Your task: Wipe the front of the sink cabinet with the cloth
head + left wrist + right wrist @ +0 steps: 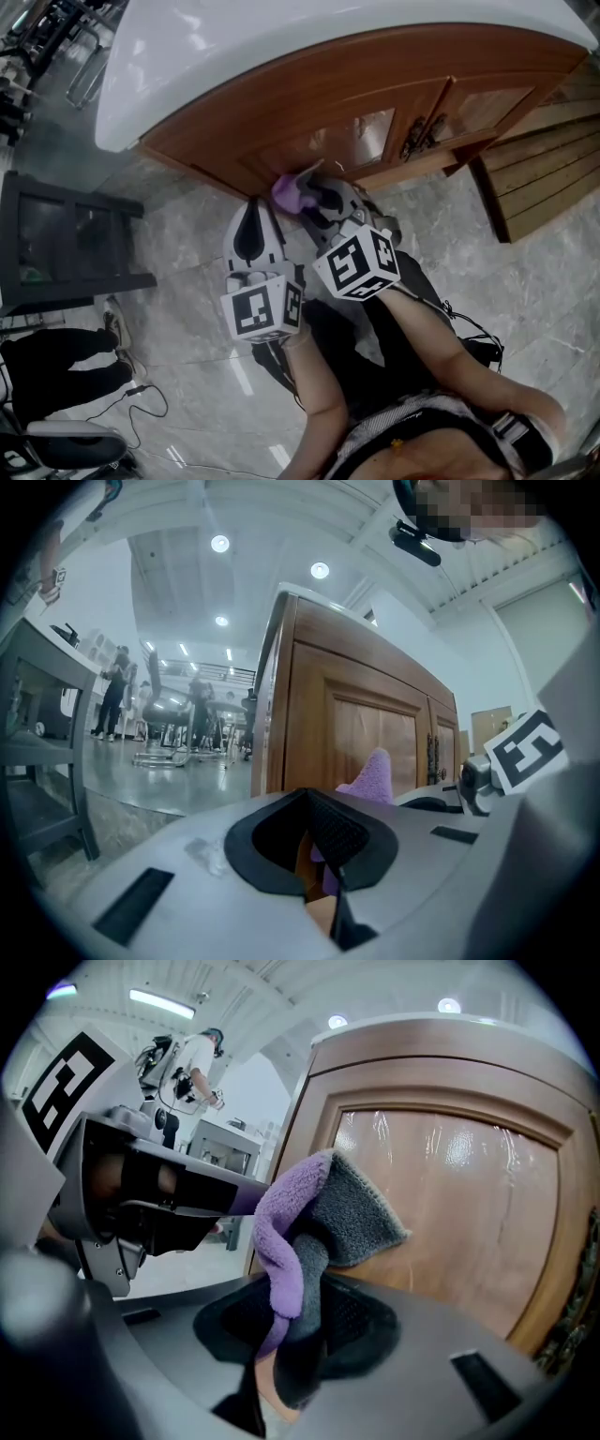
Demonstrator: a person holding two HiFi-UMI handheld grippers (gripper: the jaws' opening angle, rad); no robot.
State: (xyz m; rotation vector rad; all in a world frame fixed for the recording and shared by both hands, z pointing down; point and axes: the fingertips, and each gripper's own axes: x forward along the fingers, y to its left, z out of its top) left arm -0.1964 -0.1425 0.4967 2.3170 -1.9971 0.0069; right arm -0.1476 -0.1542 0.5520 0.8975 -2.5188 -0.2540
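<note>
The sink cabinet is brown wood under a white countertop. My right gripper is shut on a purple and grey cloth, which it holds up at the left door panel. In the right gripper view the cloth sticks up from between the jaws of that gripper, and its grey corner reaches the wood. I cannot tell if it presses on it. My left gripper hangs just left of the cloth, apart from the cabinet. Its jaws are shut with nothing in them.
Dark metal handles sit where the two doors meet. A dark metal rack stands at the left. Wooden slats lean at the right. Another person's legs and a cable are on the marble floor at lower left.
</note>
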